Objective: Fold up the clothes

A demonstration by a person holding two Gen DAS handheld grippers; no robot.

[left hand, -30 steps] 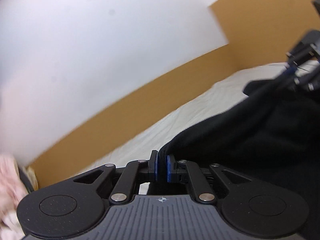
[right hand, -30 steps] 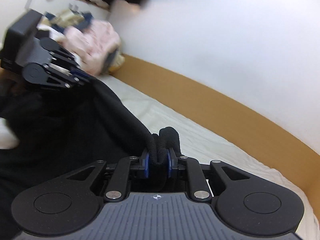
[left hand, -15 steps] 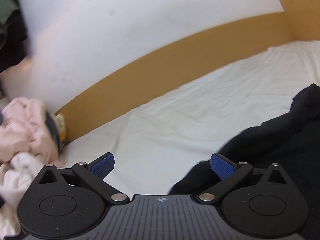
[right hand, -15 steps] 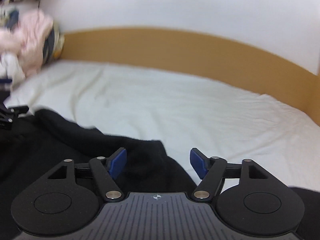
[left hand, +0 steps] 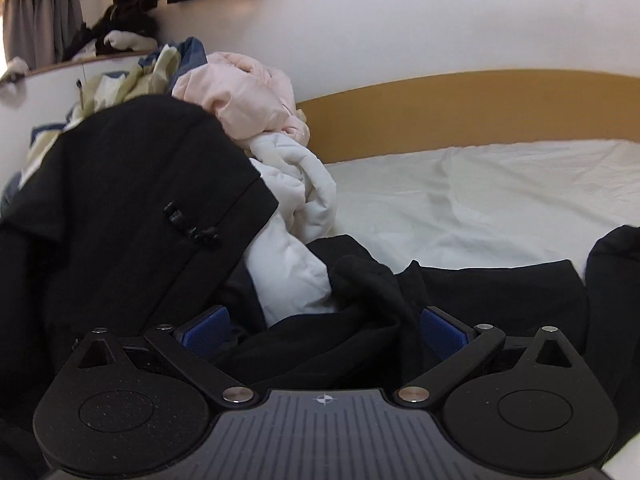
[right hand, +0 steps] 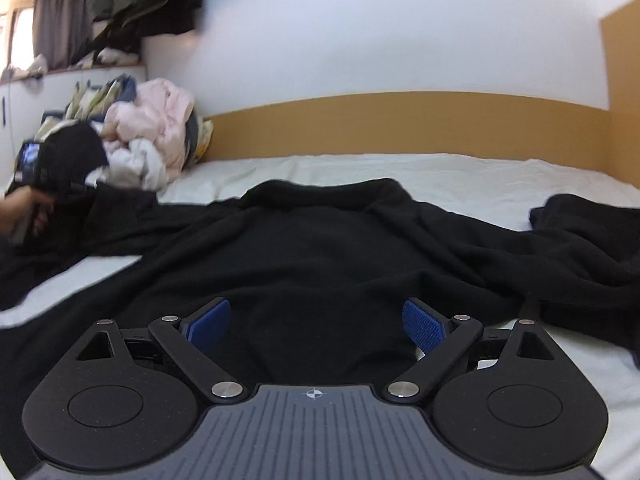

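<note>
While both my grippers hang with their jaws spread wide and nothing between the pads, the black garment [right hand: 320, 256] lies spread across the white bed sheet [right hand: 460, 176], its body flat and what I take for its two sleeves trailing out to either side. I judge it is laid out like this so its edges can be found and brought over; whether it awaits folding or has only been opened out, I cannot tell. My right gripper [right hand: 316, 320] hovers low over the garment's near edge. My left gripper [left hand: 324, 328] sits over a rumpled end of the same black cloth, close to the pile of clothes [left hand: 248, 92] heaped left of the garment, against the wooden bed frame [right hand: 400, 124]. Within that pile I count one pink piece, one white piece and one further black piece [left hand: 132, 200] draped over the front; others behind are too bunched to count.
</note>
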